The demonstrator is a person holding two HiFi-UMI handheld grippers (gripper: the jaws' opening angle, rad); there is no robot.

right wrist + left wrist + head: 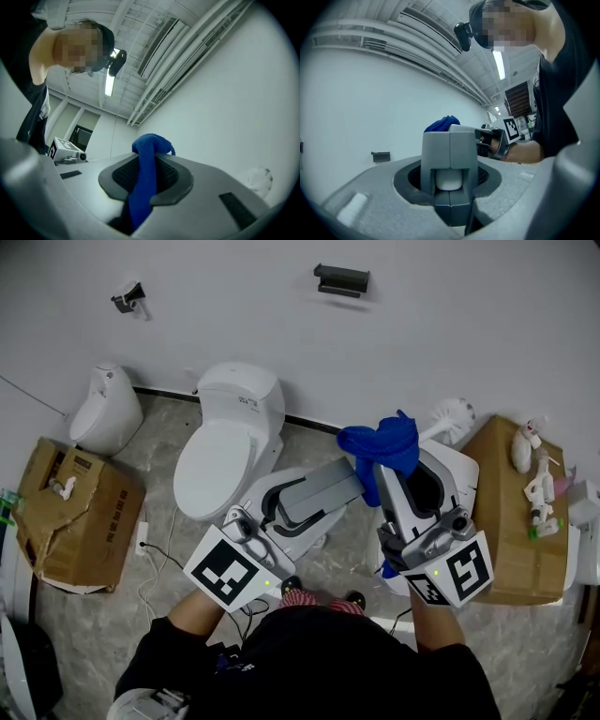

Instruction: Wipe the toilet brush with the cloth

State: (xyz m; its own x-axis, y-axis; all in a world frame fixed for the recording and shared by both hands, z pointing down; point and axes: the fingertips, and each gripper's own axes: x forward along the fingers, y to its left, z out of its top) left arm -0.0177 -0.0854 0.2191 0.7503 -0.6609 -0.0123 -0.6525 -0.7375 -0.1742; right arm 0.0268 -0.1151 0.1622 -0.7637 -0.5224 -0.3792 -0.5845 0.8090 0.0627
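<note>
Two grippers: both sit low in the head view, held in the person's hands and pointing away from the body.
Left gripper (314, 502): its jaws stand partly spread but are clamped on the near end of the grey handle (450, 150) of the toilet brush.
Right gripper (398, 474): its jaws are pressed together on a narrow fold of the blue cloth (382, 446), which runs up between the dark pads and bunches beyond them.
Cloth against brush: the bunch lies over the brush's shaft, between handle and head. Contact looks likely, but the meeting point is hidden.
Toilet brush: it is held off the floor, with its white head (453, 418) just past the cloth and near a corner of the cardboard box (506, 521).
Further back: the toilet (230, 442) stands lid down against the wall (469, 324).
Risk, cloth: only a thin fold is pinched, so rubbing hard along the shaft could drag it out of the jaws.
Risk, brush: it is gripped only at its far end, so sideways pressure from the cloth could swing it or twist it loose.
Risk, surroundings: a swinging head could strike the box or the small items on it.
Risk, coverage: the bunched cloth may slide over the shaft and miss the head.
</note>
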